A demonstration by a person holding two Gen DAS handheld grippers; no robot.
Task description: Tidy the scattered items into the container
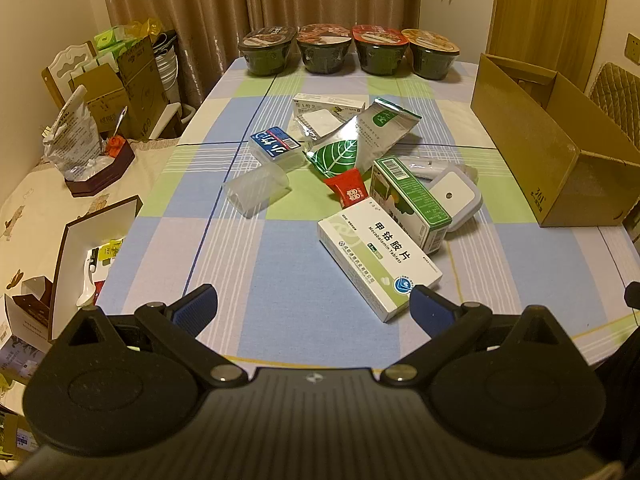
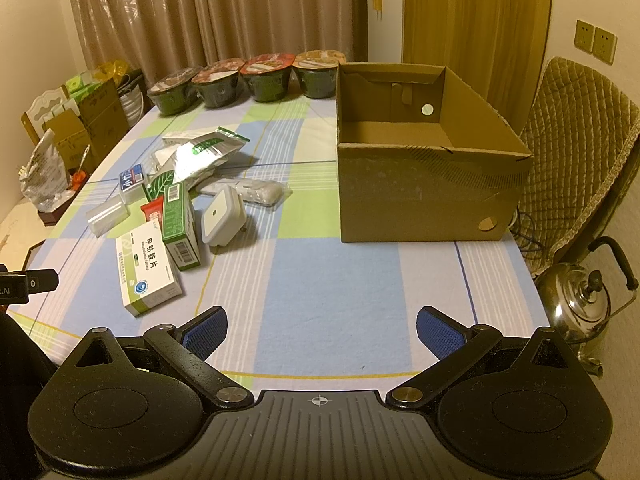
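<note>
The white and green medicine box (image 1: 379, 263) reads "Mecobalamin Tablets", lying at the near edge of a pile on the checked tablecloth (image 2: 328, 280). The cardboard box (image 2: 424, 184) stands well apart to the right. Left gripper (image 1: 314, 307) and right gripper (image 2: 322, 332) both hover wide open, holding nothing.

Counted on the checked tablecloth: four sealed instant bowls (image 1: 348, 54) along the top edge, three medicine boxes (image 1: 380, 264), one silver foil pouch (image 1: 380, 132), one white plug-in night light (image 2: 222, 220), one cardboard box (image 2: 424, 172) at right.
</note>
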